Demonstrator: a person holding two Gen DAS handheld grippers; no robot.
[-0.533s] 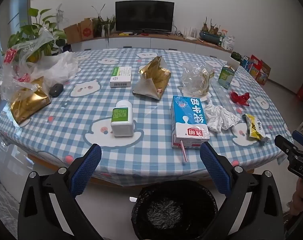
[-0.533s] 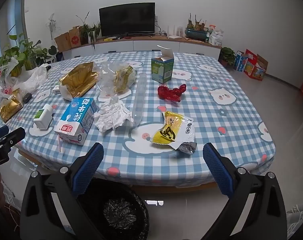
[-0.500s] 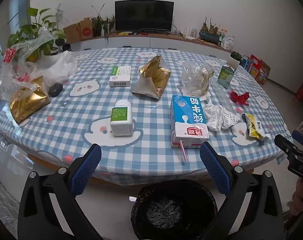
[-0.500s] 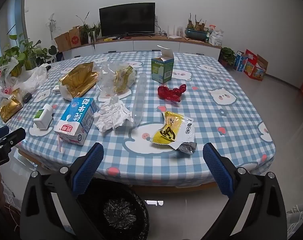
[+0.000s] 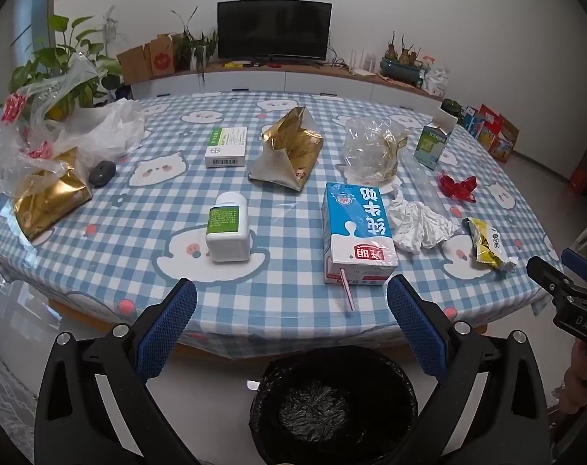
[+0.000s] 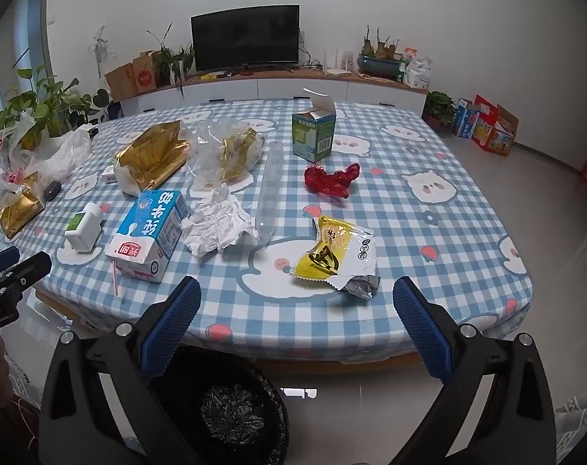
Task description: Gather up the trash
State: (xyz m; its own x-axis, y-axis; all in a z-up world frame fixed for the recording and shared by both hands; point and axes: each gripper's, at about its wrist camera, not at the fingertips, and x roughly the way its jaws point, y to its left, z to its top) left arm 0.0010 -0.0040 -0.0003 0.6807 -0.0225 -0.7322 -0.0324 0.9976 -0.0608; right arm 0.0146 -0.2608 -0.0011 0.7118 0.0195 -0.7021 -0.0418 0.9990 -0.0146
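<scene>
- The left claw (image 5: 291, 319) hangs wide and empty over the bench's (image 5: 285, 310) near edge, above the black-lined bin (image 5: 332, 407).
- The white bottle (image 5: 228, 232) lies just beyond its left finger, and the milk carton (image 5: 355, 232) just beyond its right.
- The right claw (image 6: 297, 321) is wide and empty; the yellow wrapper (image 6: 338, 255) lies just ahead between its fingers.

Left gripper (image 5: 291, 325): jaws wide apart, nothing between, tilted downward. Right gripper (image 6: 297, 327): jaws likewise wide, empty. Both held side by side.

Checked tablecloth (image 5: 293, 302) under milk carton (image 5: 357, 232), wrappers
</scene>
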